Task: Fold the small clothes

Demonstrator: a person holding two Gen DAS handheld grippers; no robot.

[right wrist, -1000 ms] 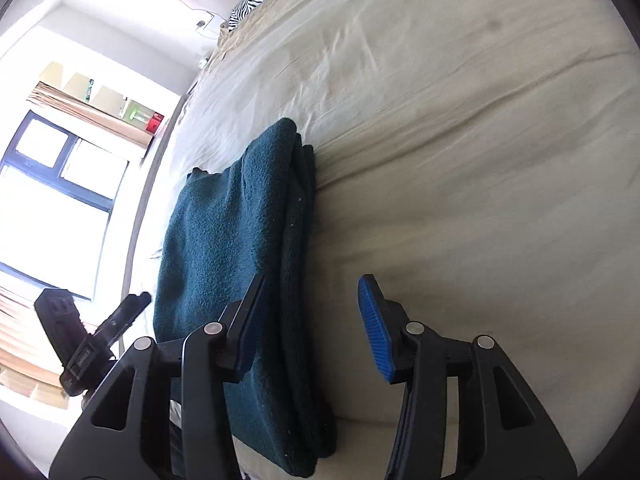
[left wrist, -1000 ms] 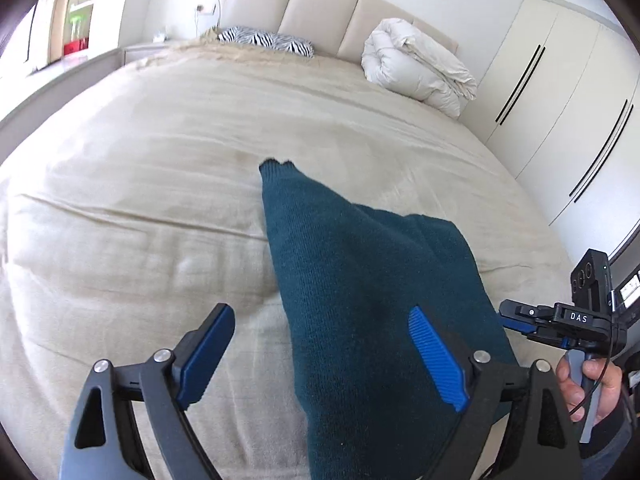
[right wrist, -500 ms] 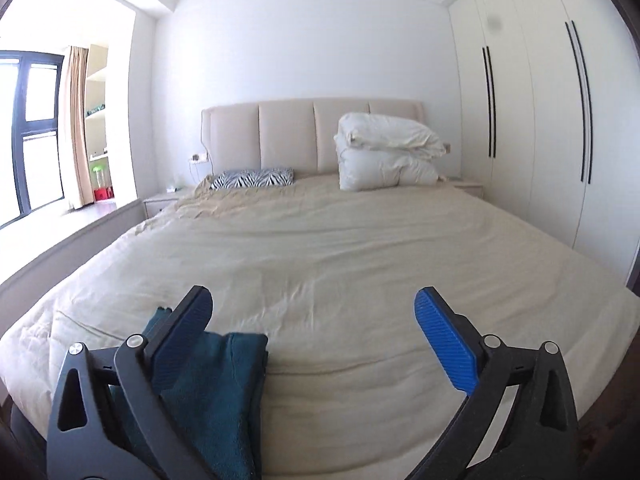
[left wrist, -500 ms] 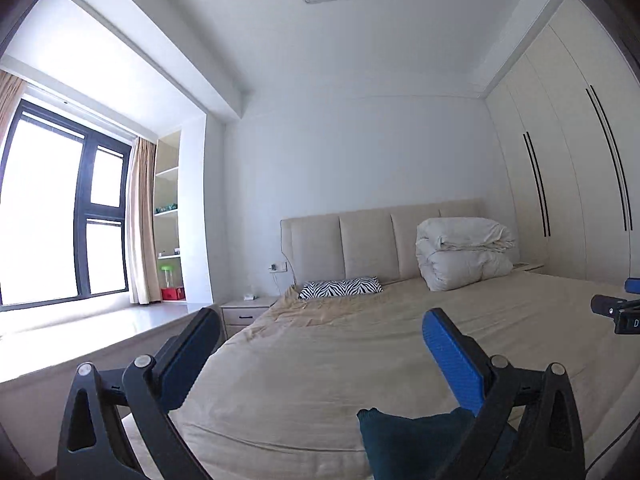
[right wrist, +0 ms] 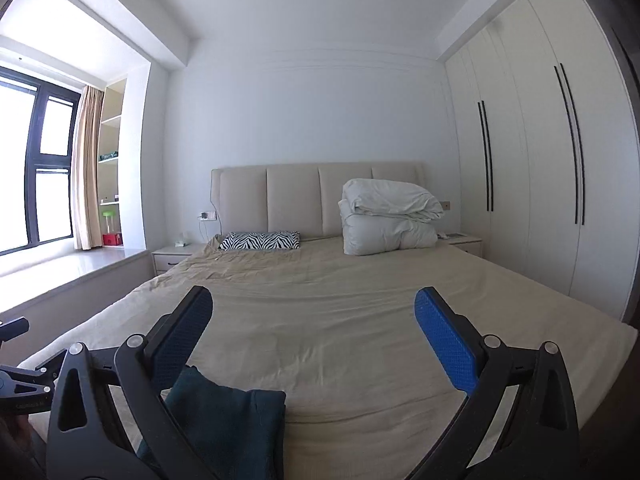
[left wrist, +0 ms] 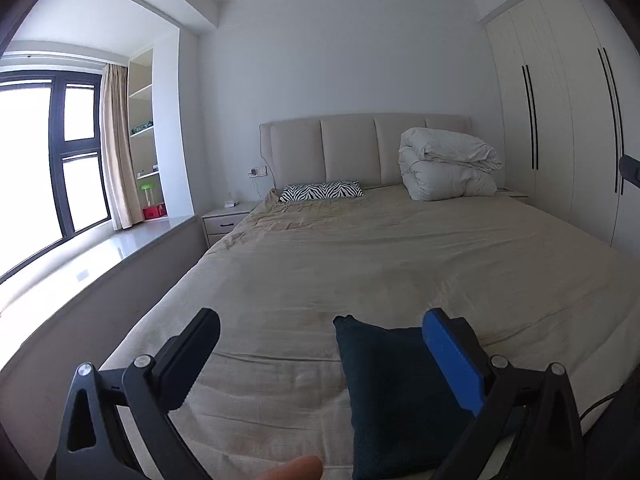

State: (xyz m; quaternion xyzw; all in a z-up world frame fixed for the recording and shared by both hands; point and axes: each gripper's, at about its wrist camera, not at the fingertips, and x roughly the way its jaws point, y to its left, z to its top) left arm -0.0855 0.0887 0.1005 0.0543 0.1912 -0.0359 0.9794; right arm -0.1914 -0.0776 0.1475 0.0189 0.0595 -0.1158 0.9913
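Left wrist view: the bed (left wrist: 360,264) carries the folded dark teal garment (left wrist: 392,380), which lies flat on the beige sheet at the near edge, right of centre. The left gripper (left wrist: 320,344) has its 2 fingers (left wrist: 450,356) spread wide apart and holds nothing; the right-hand finger crosses in front of the garment's right part, but whether it touches the cloth cannot be told. A fingertip (left wrist: 296,470) of the person shows at the bottom edge. Farther back, a zebra-print pillow (left wrist: 322,191) lies by the padded headboard (left wrist: 360,148), and a folded white duvet (left wrist: 448,164) sits to its right. A nightstand (left wrist: 226,220) stands left of the bed, a window (left wrist: 48,160) with a curtain (left wrist: 116,148) beyond it, and a white wardrobe (left wrist: 560,128) on the right.

Right wrist view: the same garment (right wrist: 228,420) lies at the bed's (right wrist: 340,312) near edge, low and left, partly behind the left-hand finger (right wrist: 182,336). The right gripper (right wrist: 314,332) is also wide open and empty, aimed along the bed toward the headboard (right wrist: 296,196). Part of the other gripper (right wrist: 24,376) shows at the far left. The pillow (right wrist: 260,241) and duvet (right wrist: 388,218) lie well apart from the garment, and the wardrobe (right wrist: 540,168) fills the right side.
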